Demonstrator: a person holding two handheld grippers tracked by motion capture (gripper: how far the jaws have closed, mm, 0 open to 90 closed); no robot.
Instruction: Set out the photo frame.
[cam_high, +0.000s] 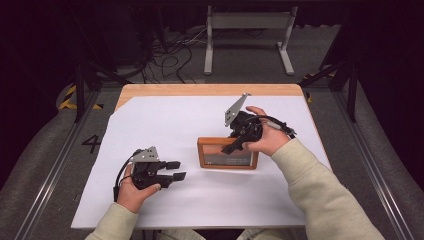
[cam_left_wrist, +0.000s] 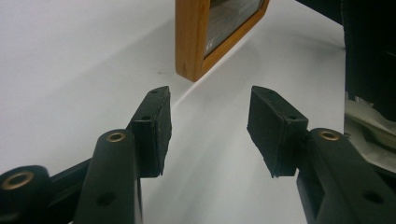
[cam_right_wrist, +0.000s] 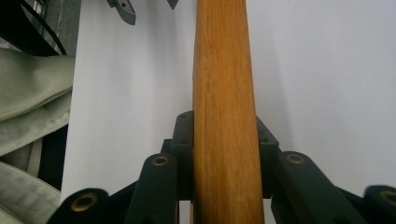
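Observation:
A wooden picture frame (cam_high: 227, 153) stands near the middle of the white table sheet (cam_high: 165, 120), its glass front facing the person. My right gripper (cam_high: 236, 145) comes in from the right and is shut on the frame's top edge (cam_right_wrist: 224, 93), with one jaw on each side of the wood. My left gripper (cam_high: 176, 170) rests low at the front left, open, its jaws pointing right toward the frame. In the left gripper view the frame's corner (cam_left_wrist: 191, 46) lies just ahead of the open gripper (cam_left_wrist: 210, 126), with nothing between the jaws.
The white sheet covers a wooden table whose far edge (cam_high: 210, 90) shows bare. A metal stand (cam_high: 247, 30) and cables (cam_high: 165, 55) lie on the floor beyond. Rails (cam_high: 45, 175) run along both sides of the table.

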